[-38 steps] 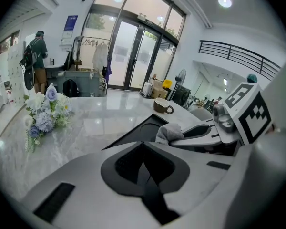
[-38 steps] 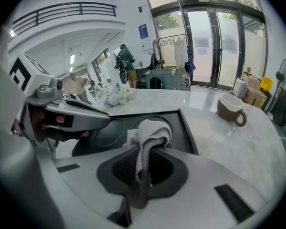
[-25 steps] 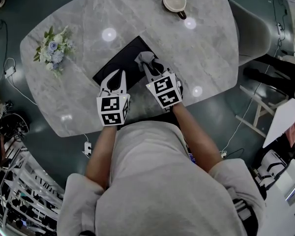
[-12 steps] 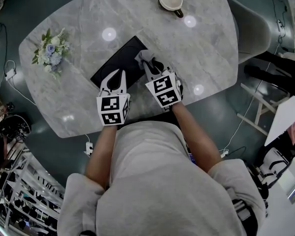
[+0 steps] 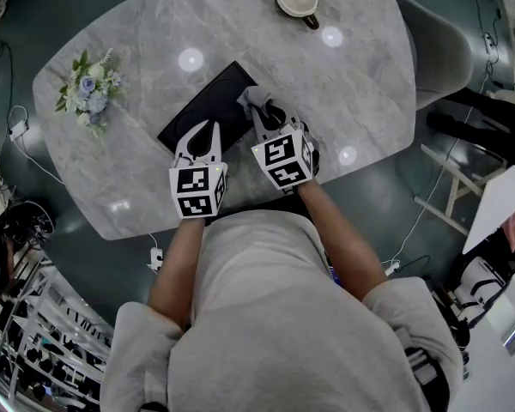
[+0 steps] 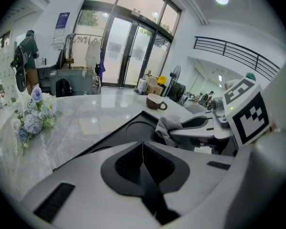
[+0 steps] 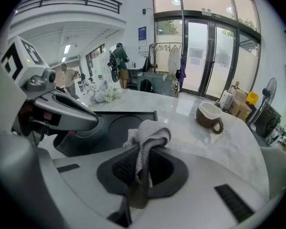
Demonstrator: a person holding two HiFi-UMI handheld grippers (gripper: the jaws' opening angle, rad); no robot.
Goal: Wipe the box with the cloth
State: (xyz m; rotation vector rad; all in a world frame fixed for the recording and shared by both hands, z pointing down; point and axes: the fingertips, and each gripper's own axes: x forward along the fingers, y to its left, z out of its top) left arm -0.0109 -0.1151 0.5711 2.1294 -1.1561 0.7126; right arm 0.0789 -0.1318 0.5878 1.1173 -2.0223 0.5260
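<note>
While the flat black box (image 5: 208, 101) lay on the grey marble counter (image 5: 360, 75), towards the person's side, the grey cloth (image 5: 256, 101) sat bunched at the box's right side, pinched between the closed jaws of the right hand-held gripper (image 5: 261, 117). The left hand-held gripper (image 5: 208, 130) had its jaws pressed together on nothing, its tips by the box's near edge. To wipe well, the cloth probably needed pressing flat against the lid and drawing across in long, overlapping strokes, with the left one steadying the box against sliding. A brown cup (image 5: 300, 2) and a small bouquet (image 5: 90, 91) stood well apart.
</note>
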